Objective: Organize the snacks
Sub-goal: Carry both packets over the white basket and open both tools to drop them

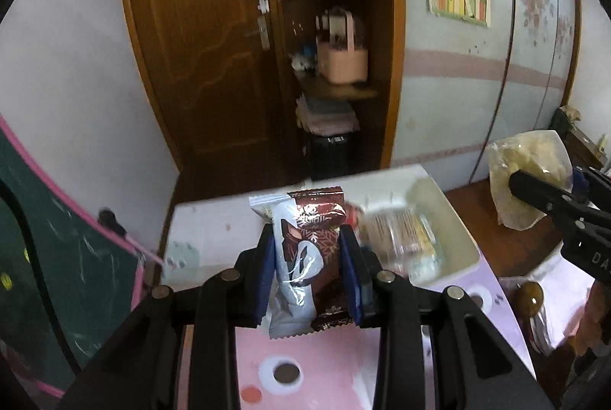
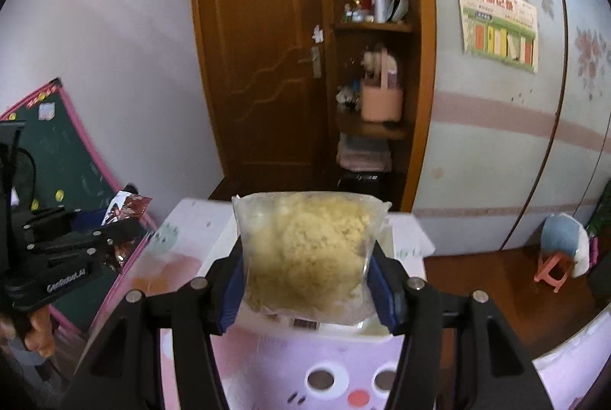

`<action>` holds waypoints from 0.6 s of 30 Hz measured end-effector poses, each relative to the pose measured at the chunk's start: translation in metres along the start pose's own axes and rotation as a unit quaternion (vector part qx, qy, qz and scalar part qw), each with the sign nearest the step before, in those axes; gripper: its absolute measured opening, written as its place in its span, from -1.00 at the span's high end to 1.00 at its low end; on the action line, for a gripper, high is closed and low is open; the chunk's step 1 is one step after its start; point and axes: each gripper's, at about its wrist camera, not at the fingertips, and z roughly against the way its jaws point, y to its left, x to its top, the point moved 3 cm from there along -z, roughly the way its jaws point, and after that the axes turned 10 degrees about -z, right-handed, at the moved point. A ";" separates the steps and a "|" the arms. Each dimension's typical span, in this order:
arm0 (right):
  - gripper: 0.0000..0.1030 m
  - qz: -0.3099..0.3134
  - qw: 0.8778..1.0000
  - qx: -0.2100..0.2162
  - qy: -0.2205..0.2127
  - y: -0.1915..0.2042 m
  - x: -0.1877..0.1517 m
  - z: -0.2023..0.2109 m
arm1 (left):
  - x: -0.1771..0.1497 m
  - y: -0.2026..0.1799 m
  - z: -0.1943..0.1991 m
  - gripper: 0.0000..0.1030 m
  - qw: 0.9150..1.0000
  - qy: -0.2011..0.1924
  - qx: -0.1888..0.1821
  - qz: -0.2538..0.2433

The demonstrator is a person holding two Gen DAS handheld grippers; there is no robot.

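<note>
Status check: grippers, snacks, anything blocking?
Left gripper shut on brown wrapper. Right gripper shut on clear bag. White bin below, unobstructed.

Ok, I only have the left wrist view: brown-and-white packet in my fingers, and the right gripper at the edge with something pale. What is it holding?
Observer: A clear bag of yellow crumbly snack, pinched between both right fingers.
Operator: What's straight below that bag?
Observer: The white bin on the pink table.
Operator: Anything on the floor further right?
Observer: A small pink stool with a blue-and-white plush on it.
</note>
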 end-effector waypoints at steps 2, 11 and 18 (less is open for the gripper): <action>-0.11 -0.005 1.000 -0.003 -0.005 0.003 0.014 -0.007 | 0.018 0.002 -0.004 0.40 1.000 -0.005 0.003 -0.005; -0.11 -0.006 1.000 -0.011 0.024 0.020 0.030 -0.066 | 0.074 0.015 -0.071 0.40 1.000 0.016 0.013 -0.016; -0.14 -0.004 0.997 -0.011 0.077 0.021 0.014 -0.120 | 0.063 0.016 -0.131 0.40 0.998 0.064 0.003 -0.025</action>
